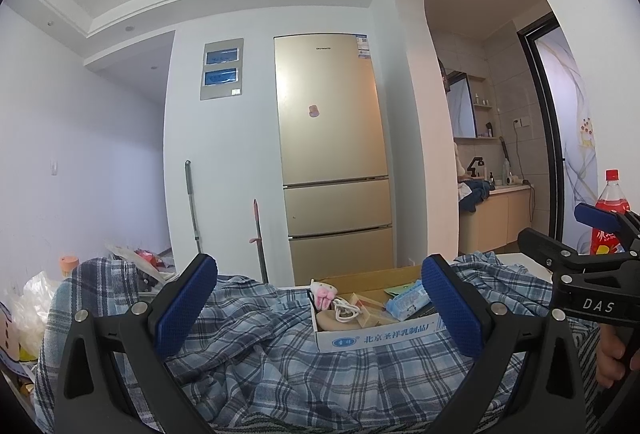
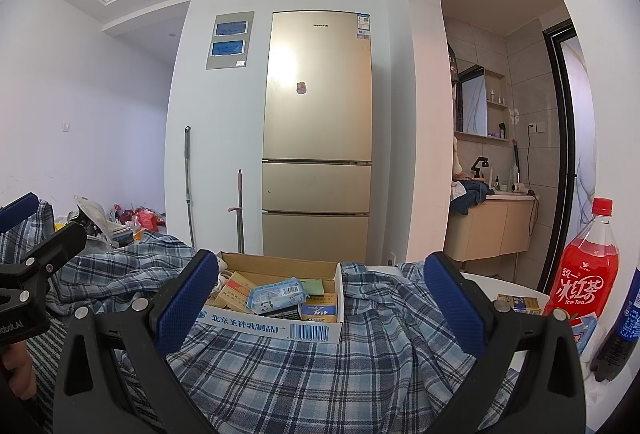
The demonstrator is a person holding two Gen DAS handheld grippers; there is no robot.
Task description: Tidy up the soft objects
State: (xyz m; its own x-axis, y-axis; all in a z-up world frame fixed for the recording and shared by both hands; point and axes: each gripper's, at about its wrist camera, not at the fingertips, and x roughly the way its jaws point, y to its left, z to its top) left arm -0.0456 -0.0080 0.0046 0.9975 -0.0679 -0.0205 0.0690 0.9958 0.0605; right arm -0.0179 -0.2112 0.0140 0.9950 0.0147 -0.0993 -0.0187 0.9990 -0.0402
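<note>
I read both tools as spread wide and holding nothing. The left gripper shows its blue pads in the lower third of the left wrist view; the right gripper stands the same way in its own view.

The task's thing, the blue plaid cloth, lies rumpled across the lower half of both frames, below and between the pads. I cannot tell whether either tool touches it. A cardboard box of small packets sits on the cloth, at centre frame just beyond the pads. An iced tea bottle stands at the right edge.

Step in hand, by my judgement: approach to the cloth, both tools level side by side. Any grasp calls for lowering onto a raised fold, clear of the box.
</note>
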